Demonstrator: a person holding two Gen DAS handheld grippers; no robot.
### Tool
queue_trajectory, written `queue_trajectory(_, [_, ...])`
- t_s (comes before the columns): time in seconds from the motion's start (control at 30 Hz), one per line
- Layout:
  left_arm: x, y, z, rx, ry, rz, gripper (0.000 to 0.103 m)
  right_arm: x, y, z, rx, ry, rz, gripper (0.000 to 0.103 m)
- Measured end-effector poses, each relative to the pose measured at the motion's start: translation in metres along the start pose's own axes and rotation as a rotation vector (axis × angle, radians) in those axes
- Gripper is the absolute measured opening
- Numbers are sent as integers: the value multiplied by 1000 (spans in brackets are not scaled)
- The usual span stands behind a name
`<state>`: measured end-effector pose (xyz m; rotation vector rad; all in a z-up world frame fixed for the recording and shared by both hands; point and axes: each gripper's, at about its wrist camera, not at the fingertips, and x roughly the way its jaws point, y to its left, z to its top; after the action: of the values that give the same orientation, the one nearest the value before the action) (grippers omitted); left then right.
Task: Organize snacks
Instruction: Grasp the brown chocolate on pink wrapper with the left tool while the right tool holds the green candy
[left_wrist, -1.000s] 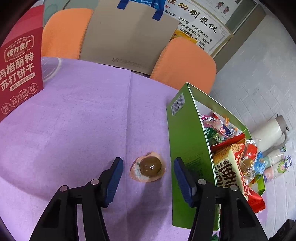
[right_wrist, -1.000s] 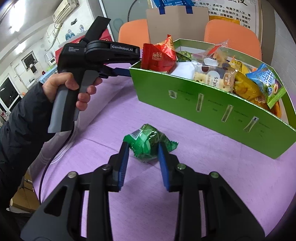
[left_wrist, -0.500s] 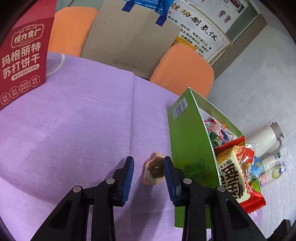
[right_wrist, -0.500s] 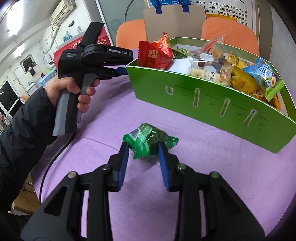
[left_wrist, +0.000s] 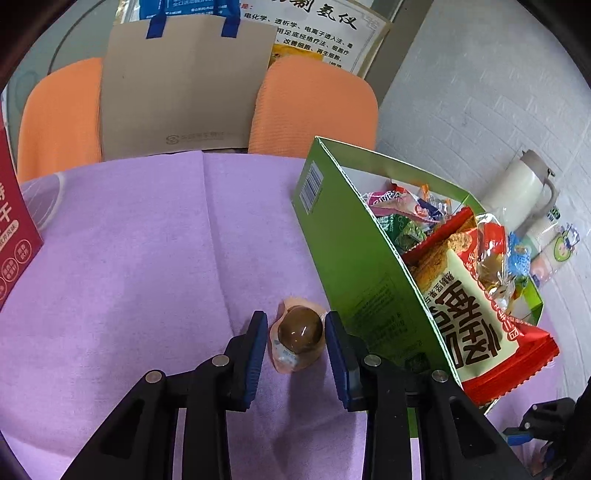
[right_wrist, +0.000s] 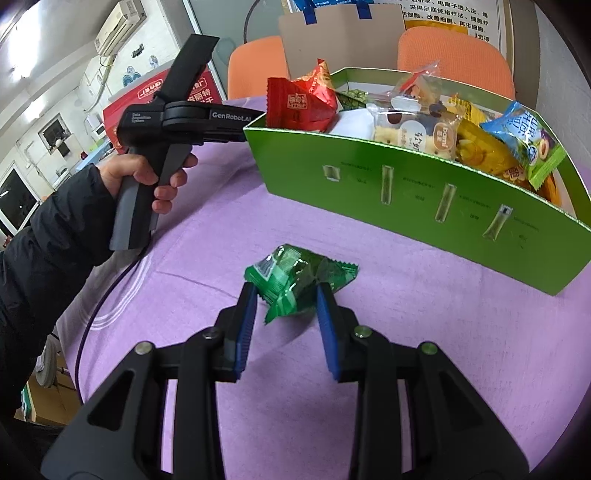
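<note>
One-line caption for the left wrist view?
Left gripper closing on a sealed brown egg snack lying on the purple tablecloth beside the green snack box.

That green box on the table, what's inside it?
The green box holds a heap of wrapped snacks: a red packet, a blue-green one, small cakes. Whatever lies beneath them is covered.

Two orange chairs (left_wrist: 314, 107), one green box (right_wrist: 424, 192), one red box (left_wrist: 14, 240), two loose snacks are counted

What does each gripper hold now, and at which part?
Left gripper: brown egg-shaped snack in clear wrap, by its sides. Right gripper: green foil snack packet, across its middle.
</note>
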<state>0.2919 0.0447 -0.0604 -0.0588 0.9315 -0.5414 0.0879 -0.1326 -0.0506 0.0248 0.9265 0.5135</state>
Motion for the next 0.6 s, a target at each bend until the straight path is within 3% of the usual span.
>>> queue_trajectory(0.27, [-29, -7, -31, 3, -12, 61, 29, -2, 0, -1, -4, 2, 4, 35])
queue_trajectory(0.6, [-85, -47, -117, 4, 5, 99, 29, -3, -1, -3, -26, 12, 10, 35])
